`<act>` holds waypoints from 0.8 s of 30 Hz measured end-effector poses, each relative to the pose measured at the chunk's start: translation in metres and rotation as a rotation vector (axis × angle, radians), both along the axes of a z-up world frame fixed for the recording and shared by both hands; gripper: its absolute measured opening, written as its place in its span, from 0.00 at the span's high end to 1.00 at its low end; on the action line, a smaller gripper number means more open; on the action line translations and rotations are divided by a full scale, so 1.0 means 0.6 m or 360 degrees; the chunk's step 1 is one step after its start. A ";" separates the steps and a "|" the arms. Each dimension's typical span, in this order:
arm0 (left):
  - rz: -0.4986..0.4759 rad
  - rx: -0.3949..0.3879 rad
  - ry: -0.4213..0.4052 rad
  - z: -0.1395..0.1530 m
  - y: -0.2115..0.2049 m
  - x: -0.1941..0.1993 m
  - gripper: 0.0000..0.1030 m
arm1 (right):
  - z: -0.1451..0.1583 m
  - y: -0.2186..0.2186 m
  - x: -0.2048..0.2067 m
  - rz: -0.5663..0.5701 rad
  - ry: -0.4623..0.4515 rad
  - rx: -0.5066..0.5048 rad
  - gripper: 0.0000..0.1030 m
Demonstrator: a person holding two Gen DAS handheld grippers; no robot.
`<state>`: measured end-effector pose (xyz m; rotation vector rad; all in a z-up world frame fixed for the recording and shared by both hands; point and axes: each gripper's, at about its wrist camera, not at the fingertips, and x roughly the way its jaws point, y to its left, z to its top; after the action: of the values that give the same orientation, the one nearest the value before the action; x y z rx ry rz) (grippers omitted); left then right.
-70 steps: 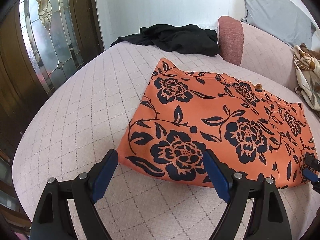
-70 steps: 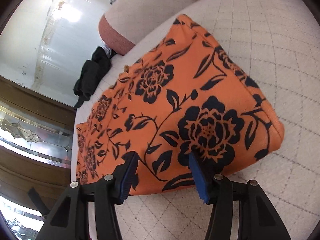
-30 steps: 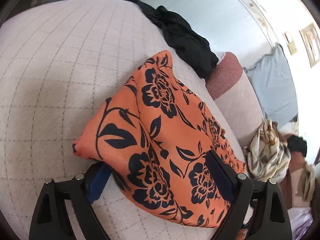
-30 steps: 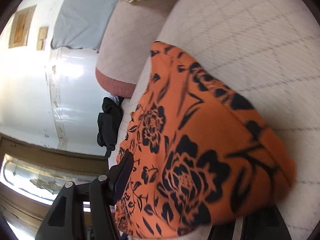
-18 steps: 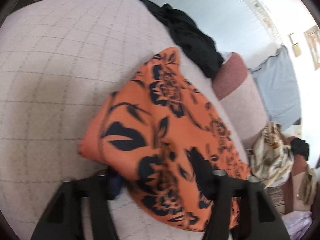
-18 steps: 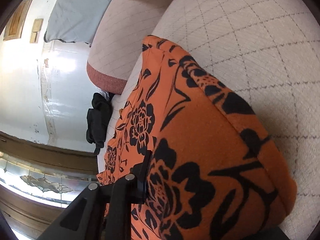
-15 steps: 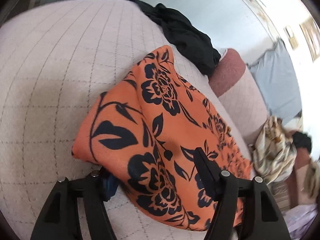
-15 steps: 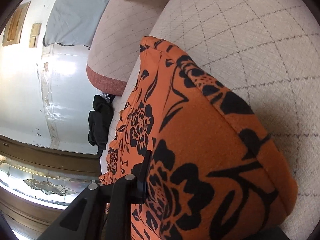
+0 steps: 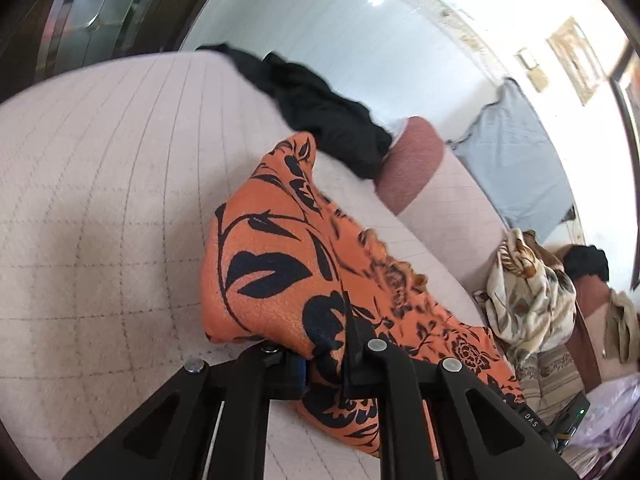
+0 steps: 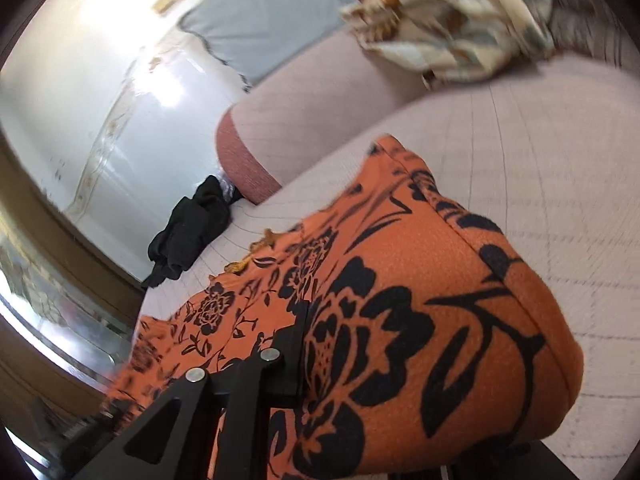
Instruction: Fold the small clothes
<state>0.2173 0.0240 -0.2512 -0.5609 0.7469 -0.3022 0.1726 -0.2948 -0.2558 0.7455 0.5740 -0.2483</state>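
While both grippers' fingers [image 9: 352, 344] pinch orange cloth [image 9: 276, 280], quilted sofa [image 9: 100, 200] (pink) sits w/ white wall [image 9: 340, 32].

Bright daylight, glare on white wall [image 10: 120, 92], fisheye bending at edges, motion blur, patterned cloth [image 10: 452, 28] perhaps smeared

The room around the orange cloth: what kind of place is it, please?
Most likely a home living room. The orange floral cloth lies on a quilted pink sofa, other clothes are heaped nearby, and framed pictures hang on the wall.
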 end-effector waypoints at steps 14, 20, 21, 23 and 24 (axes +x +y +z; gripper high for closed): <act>-0.0040 0.0120 0.0032 0.007 0.038 -0.163 0.88 | 0.037 0.040 -0.161 0.0011 0.0046 -0.0080 0.85; -0.0036 0.0096 0.0273 -0.042 0.058 -0.168 0.82 | -0.021 0.026 -0.207 0.0068 0.0309 0.0193 0.82; -0.0031 0.0088 0.0323 -0.051 0.065 -0.164 0.78 | -0.033 0.019 -0.211 0.0048 0.0360 0.0271 0.81; -0.0026 0.0017 0.0402 -0.065 0.082 -0.160 0.71 | -0.048 0.010 -0.222 0.0033 0.0410 0.0386 0.78; -0.0022 -0.0034 0.0442 -0.071 0.092 -0.159 0.65 | -0.048 0.008 -0.231 0.0030 0.0412 0.0407 0.76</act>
<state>0.1216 0.0793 -0.2939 -0.6256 1.0170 -0.2479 0.0338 -0.2898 -0.2847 0.9622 0.8689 -0.2588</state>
